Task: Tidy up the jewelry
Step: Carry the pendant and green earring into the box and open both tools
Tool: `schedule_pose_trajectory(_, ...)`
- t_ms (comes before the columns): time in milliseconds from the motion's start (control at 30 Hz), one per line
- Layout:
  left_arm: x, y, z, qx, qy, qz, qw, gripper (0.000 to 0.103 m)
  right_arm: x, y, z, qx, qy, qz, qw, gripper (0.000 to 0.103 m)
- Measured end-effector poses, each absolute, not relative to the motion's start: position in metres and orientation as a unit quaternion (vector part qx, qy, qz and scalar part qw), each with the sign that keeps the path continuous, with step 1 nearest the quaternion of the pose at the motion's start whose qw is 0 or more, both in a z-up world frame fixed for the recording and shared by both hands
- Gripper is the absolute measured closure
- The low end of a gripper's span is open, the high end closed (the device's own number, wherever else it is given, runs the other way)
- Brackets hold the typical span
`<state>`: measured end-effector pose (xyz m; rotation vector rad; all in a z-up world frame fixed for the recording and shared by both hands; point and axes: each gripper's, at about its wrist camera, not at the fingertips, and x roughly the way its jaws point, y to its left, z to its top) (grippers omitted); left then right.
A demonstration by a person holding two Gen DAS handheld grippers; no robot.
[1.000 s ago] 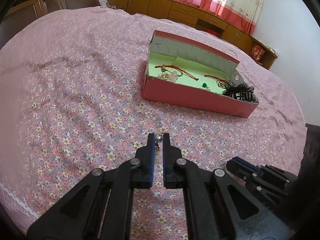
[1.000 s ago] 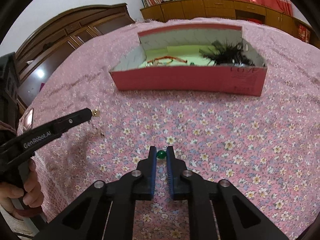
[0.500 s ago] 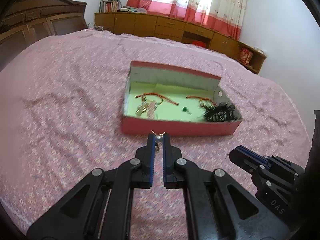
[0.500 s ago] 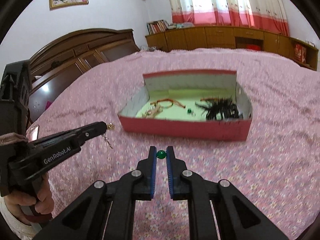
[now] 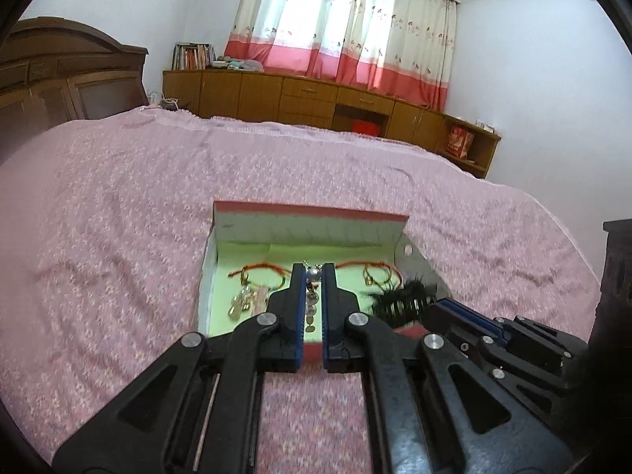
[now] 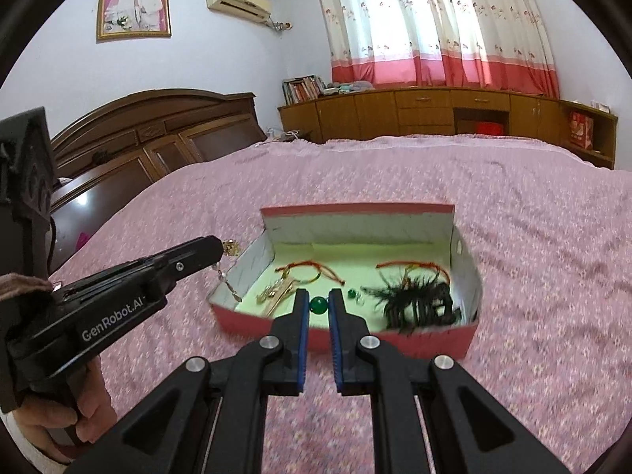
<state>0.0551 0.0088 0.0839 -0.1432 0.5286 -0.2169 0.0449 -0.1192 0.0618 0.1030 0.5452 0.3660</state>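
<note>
Here the left gripper (image 5: 313, 276) has its blue-padded jaws pinched nearly together on a small dangling earring with a silvery bead and gold links (image 5: 312, 296), which hangs down between the fingers. Directly beyond and below its tips lies the open pink cardboard box with a pale green floor (image 5: 252, 252), resting on the pink flowered bedspread (image 5: 118, 237). Seen from the right wrist, this gripper reaches toward the box's left end, the earring's chain dangling beside that wall. The right gripper (image 6: 318, 304) is closed to a narrow gap on a round green bead (image 6: 318, 305), held at its fingertips just over the near pink wall of the box. Ahead of it inside the box lie two red cord bracelets (image 6: 304, 268), a cluster of gold trinkets (image 6: 274, 294), another small green bead (image 6: 351, 295), and, to the right of its tips, a black feathery hair comb (image 6: 418, 302).
</note>
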Motion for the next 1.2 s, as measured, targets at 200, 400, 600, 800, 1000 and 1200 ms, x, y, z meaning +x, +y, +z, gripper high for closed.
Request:
schedule_pose_trajectory(200, 0.079, 0.011, 0.075, -0.078, 0.26, -0.095, 0.958, 0.103, 0.071, -0.12, 0.059, 0.05, 0.262, 0.172, 0.948, 0.092)
schedule_pose_trajectory(400, 0.103, 0.008, 0.06, -0.073, 0.263, -0.076, 0.959, 0.103, 0.098, -0.12, 0.053, 0.052, 0.255, 0.159, 0.952, 0.092)
schedule_pose_trajectory(600, 0.12, 0.003, 0.046, -0.064, 0.262, -0.07, 0.96, 0.103, 0.12, -0.121, 0.038, 0.049, 0.259, 0.14, 0.954, 0.092)
schedule_pose_trajectory(800, 0.136, 0.005, 0.025, -0.073, 0.282, -0.059, 0.955, 0.103, 0.14, -0.122, 0.02, 0.051, 0.278, 0.133, 0.95, 0.092)
schedule_pose_trajectory(1000, 0.147, 0.007, 0.01, -0.076, 0.304, -0.052, 0.948, 0.103, 0.155, -0.122, 0.006, 0.049, 0.298, 0.123, 0.945, 0.092)
schedule_pose_trajectory(1200, 0.153, 0.004, 0.005, -0.074, 0.32, -0.047, 0.943, 0.103, 0.164, -0.121, -0.003, 0.049, 0.32, 0.117, 0.939, 0.091)
